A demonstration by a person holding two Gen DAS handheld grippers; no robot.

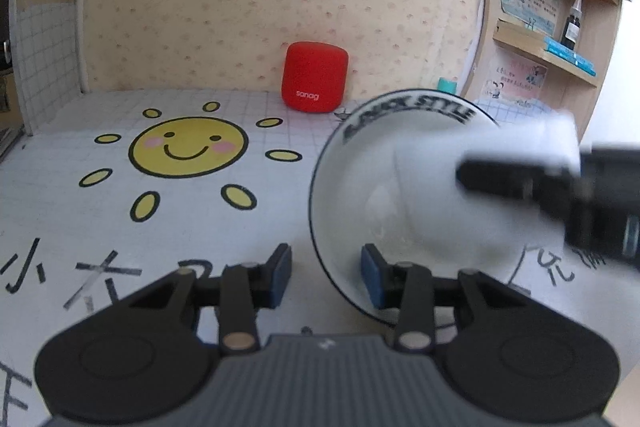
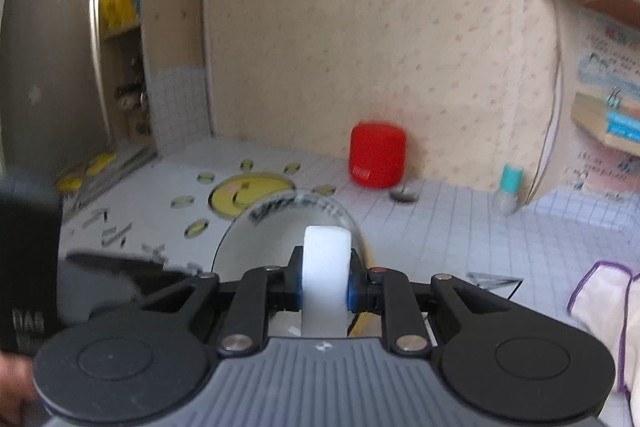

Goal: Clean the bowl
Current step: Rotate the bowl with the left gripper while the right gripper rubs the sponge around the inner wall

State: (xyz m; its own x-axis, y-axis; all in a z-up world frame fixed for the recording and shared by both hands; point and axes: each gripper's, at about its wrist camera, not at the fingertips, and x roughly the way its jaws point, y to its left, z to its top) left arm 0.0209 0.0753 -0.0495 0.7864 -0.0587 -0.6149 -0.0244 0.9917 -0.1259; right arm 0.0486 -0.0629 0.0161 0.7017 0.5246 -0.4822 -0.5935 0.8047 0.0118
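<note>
White gridded desk, open room: the left half, around the yellow sun sticker (image 1: pixel 187 147), is bare out to the left edge, and the strip in front of the back wall is free except at the red speaker (image 1: pixel 314 79).
Right side: tighter (a wooden shelf unit (image 1: pixel 560 47) stands over the right edge); a teal-capped bottle (image 2: pixel 510 187) sits in the back right corner, and a pale cloth with purple trim (image 2: pixel 600 299) lies toward the front right.
Bowl (image 1: pixel 360 195): white and glossy, with a thin dark line along its rim and black lettering under the far rim.
Bowl, place: on the right half of the desk, toward the front edge and right of the sun sticker, tipped up so that its inside faces the left wrist camera.
Left gripper (image 1: pixel 326 273): its jaws straddle the bowl's near rim, one blue pad inside against the wall and the other outside with a sliver of desk showing between pad and rim; I cannot tell whether it is pinching.
Right gripper (image 2: pixel 326 267): clenched on a white sponge (image 2: pixel 326 251), which reaches into the bowl from the right (blurred in the left view).
Surface: white with fine grey grid lines and black hand-drawn characters along the front.
Room: beige speckled wallpaper behind the desk; a dark dropper bottle (image 1: pixel 571 23) and posters on the shelf unit.
</note>
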